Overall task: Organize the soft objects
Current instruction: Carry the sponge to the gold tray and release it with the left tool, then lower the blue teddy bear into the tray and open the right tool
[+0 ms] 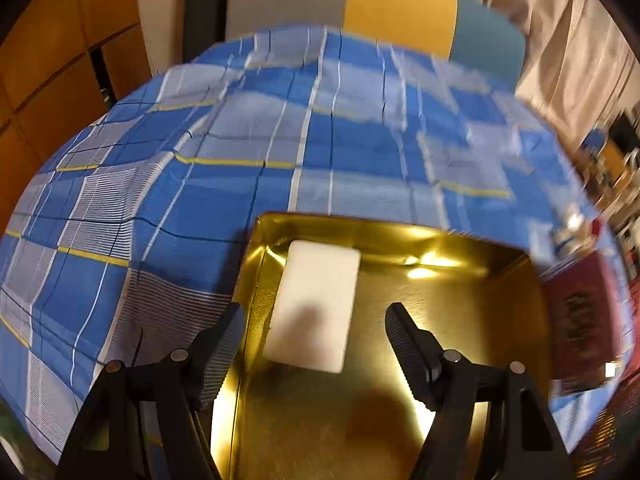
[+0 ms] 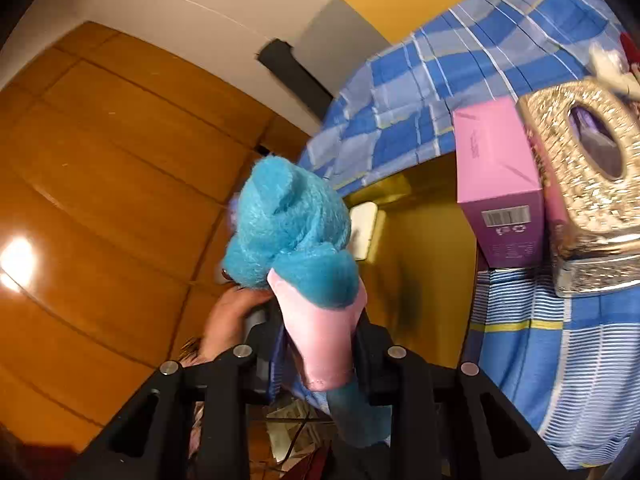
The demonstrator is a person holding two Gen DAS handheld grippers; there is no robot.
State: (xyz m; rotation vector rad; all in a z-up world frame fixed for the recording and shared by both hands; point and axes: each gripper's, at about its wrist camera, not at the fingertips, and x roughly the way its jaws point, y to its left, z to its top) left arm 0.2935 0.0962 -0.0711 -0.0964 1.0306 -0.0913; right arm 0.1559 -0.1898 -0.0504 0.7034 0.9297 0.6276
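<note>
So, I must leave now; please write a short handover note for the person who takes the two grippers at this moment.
Left gripper: open, empty, over the gold tin.
Right gripper: shut on the blue and pink plush toy, held in the air beside the tin.
Done: white sponge block lies in the tin.
Left: put the plush toy in the tin.
The pink box and glitter tissue box stand on the plaid cloth.

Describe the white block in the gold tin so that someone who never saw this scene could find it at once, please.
Look for the table under the blue checked cloth; on it lies a shallow gold tin. Inside, against the tin's left wall in the left wrist view, lies the white block, flat, rectangular, with rounded corners. It is the only thing in the tin, matte against shiny metal.
</note>
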